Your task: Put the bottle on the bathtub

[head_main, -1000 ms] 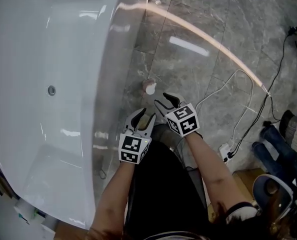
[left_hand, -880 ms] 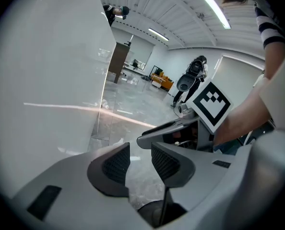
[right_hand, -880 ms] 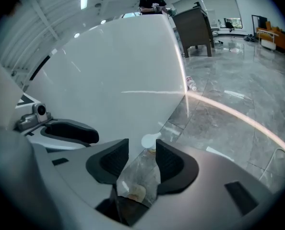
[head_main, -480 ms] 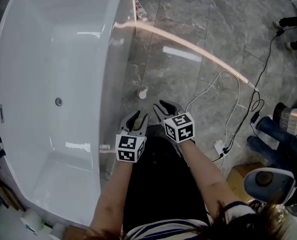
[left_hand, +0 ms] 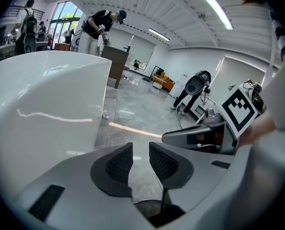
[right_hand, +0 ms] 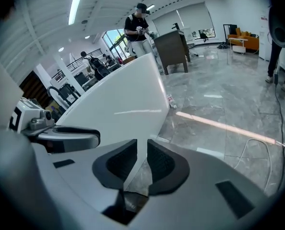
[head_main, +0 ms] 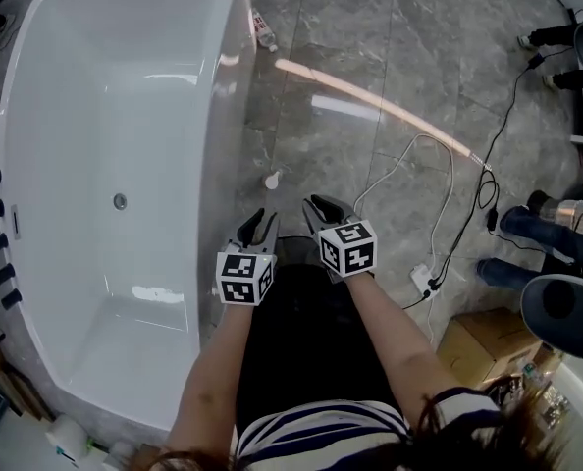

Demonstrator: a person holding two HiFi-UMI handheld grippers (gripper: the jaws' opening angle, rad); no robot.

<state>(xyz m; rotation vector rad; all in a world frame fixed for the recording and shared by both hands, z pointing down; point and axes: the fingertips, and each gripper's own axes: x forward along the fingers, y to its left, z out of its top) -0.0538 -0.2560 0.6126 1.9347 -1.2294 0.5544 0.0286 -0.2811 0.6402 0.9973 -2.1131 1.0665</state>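
Approaching the floor bottle (head_main: 272, 179); left tool (head_main: 259, 222) and right tool (head_main: 323, 206) were slightly open, empty; lowering to grasp seemed next.

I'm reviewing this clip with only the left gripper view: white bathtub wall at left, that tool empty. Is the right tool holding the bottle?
Observer: No. The right tool is empty, with its jaws slightly apart and nothing gripped.
Reviewer: Where is the bottle?
Observer: The head view shows the bottle lying on the floor beside the far end of the bathtub, well ahead of both tools.
Reviewer: Anything nearer?
Observer: A small white object lies on the floor by the tub wall, just ahead of the left tool. I cannot tell what it is.
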